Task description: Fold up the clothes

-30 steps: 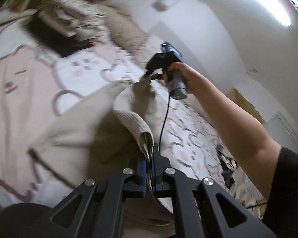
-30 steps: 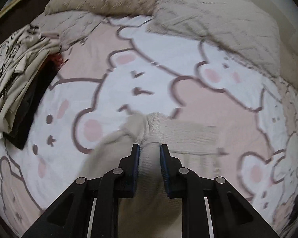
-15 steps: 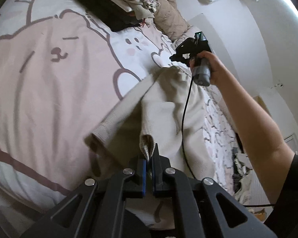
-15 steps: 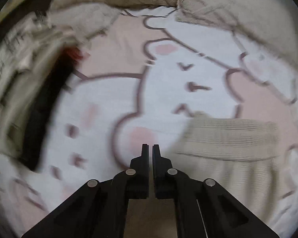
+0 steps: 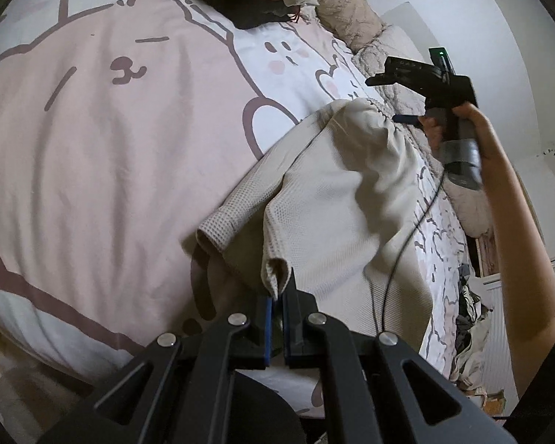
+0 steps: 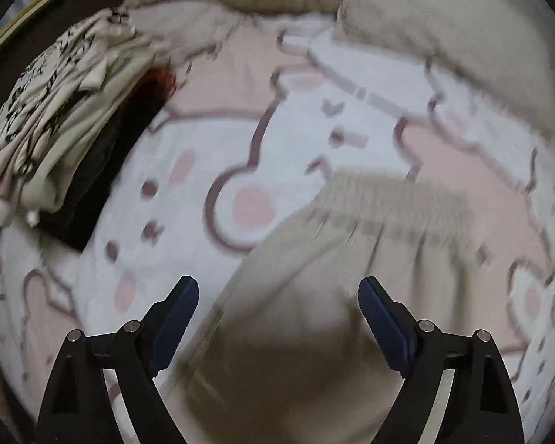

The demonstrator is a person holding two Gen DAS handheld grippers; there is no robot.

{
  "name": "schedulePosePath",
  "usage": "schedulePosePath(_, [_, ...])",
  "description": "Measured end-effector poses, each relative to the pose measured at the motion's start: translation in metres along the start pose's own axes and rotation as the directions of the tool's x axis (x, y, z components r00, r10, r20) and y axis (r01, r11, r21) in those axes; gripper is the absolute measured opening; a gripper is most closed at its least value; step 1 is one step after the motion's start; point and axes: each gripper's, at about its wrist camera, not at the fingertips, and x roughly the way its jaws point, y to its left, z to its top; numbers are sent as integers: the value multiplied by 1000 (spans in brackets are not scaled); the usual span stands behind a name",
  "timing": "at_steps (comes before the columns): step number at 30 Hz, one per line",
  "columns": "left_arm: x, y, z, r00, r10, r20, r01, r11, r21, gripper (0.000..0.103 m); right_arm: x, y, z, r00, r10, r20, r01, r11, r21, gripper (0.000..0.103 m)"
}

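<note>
A beige waffle-knit garment (image 5: 336,199) lies stretched along the bed, its ribbed waistband (image 6: 392,199) at the far end. My left gripper (image 5: 276,298) is shut on a folded corner of its near hem. In the right wrist view my right gripper (image 6: 277,292) hovers above the cloth with its jaws opening wide; the fabric lies below them and no pad touches it. Seen from the left wrist, a person's hand holds the right gripper (image 5: 399,103) just past the waistband end.
The bed carries a pink and white bear-print sheet (image 5: 103,140). A pile of folded clothes (image 6: 55,118), black under patterned cream, sits at the far left. Beige pillows (image 6: 444,26) line the head. A cable (image 5: 392,259) hangs across the garment.
My right gripper let go of the waistband, shut empty, then spread wide and drew back. The garment's far end now lies flat. My left gripper sank lower, still holding the hem.
</note>
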Motion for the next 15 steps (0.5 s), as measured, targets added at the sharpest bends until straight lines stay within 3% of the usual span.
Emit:
schedulePosePath(3, [-1,-1,1,1000,16,-8,-16,1000,4,5,21,13,-3,996,26,-84,-25,1000,19,84])
schedulePosePath(6, [2,0,5,999,34,-24,-34,999,7,5,48,25,-2,989,13,-147,-4,998,57,69])
schedulePosePath(7, [5,3,6,999,24,-36,-24,1000,-4,5,56,27,-1,988,-17,-155,26,998,57,60])
schedulePosePath(8, [7,6,7,999,11,-48,-12,1000,-16,5,63,27,0,986,-63,-157,72,996,53,44])
schedulePosePath(10, [12,12,9,997,-15,-73,12,999,-41,5,69,23,1,983,-114,-143,124,990,63,24])
schedulePosePath(12, [10,19,8,995,-54,-79,49,997,-67,5,54,16,1,994,-66,-82,73,994,84,7])
schedulePosePath(15, [7,17,8,996,-56,-67,53,997,-55,5,31,12,5,1000,8,-2,-8,995,99,6])
